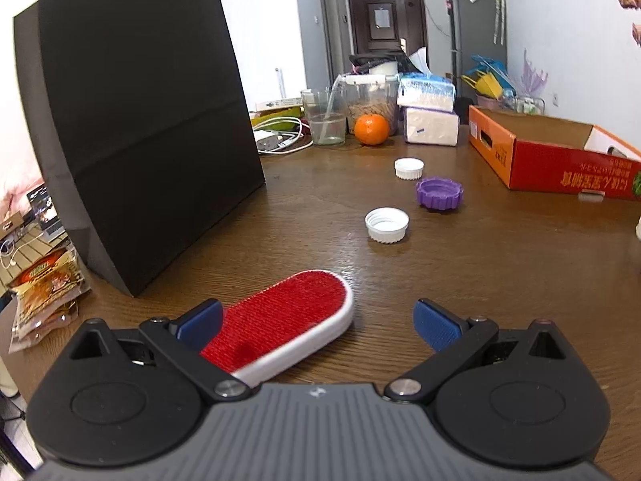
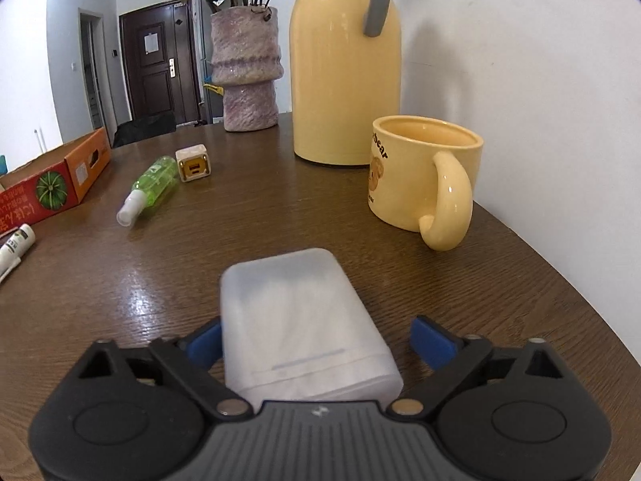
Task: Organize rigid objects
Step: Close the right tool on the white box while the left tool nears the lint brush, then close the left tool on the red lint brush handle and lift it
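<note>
On the wooden table [image 2: 120,304], the spread right gripper [image 2: 316,340] should center its pads and squeeze the white box [image 2: 296,320] evenly, while the left gripper [image 1: 316,320] gapes over the lint brush [image 1: 280,320].

Wood table [image 1: 500,280] w/ lint brush [image 1: 280,328], 3 caps [image 1: 387,224], translucent case [image 2: 304,320], mug [image 2: 424,176], spray btl [image 2: 150,188]

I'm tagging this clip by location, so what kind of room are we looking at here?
Most likely a lived-in home, a dining or living area: a cluttered wooden table with a thermos jug and mug, and a dark entrance door at the far end.
</note>
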A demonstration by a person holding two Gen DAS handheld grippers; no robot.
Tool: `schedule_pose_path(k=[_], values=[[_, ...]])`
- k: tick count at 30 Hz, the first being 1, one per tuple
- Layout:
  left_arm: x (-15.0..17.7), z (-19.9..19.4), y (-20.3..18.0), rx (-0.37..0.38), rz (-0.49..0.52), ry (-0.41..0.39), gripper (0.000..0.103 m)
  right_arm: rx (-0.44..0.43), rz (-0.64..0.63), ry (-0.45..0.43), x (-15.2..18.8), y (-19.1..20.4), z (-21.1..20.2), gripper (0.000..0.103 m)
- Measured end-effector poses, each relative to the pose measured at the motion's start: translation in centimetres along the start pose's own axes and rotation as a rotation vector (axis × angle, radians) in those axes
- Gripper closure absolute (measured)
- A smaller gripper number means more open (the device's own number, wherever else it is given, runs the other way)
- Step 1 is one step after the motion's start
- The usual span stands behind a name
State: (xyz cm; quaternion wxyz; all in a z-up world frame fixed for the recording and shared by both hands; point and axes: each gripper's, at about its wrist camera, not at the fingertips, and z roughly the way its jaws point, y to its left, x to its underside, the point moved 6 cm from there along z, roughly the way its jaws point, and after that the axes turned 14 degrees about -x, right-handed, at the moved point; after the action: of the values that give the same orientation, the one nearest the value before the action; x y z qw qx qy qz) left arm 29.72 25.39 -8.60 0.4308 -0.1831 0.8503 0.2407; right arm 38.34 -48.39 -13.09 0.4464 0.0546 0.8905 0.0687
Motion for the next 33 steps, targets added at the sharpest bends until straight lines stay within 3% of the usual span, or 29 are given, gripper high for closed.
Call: schedule_pose_path(k=[3,12,19,23,29,33], values=[[0.2,0.8,0.4,0.019,0.031,0.010,0.000,0.012,-0.002,-0.007,0.0,0.7,-0.3,0.038],[0.1,2.4,2.8,0.066,0.068,0.023,0.000,0.048,0.016,-0.025,1.0,3.6,-0.6,0.038],[0.9,3.8,3.6,0.149,0.123,0.057,0.000,0.080,0.025,-0.021,1.1,4.9,-0.5,0.038],[1.3,4.9,3.7,0.152,0.157,0.074,0.000,0.096,0.016,-0.013,1.3,5.7,-0.5,0.038],[1.6,6.0,4.4,0.194,0.103,0.100,0.000,0.106,0.016,-0.007,1.4,6.7,-0.4,0.038],[1.8,6.0,4.5,0.180,0.063,0.116,0.000,0.107,0.025,-0.009,1.4,7.0,-0.4,0.038]])
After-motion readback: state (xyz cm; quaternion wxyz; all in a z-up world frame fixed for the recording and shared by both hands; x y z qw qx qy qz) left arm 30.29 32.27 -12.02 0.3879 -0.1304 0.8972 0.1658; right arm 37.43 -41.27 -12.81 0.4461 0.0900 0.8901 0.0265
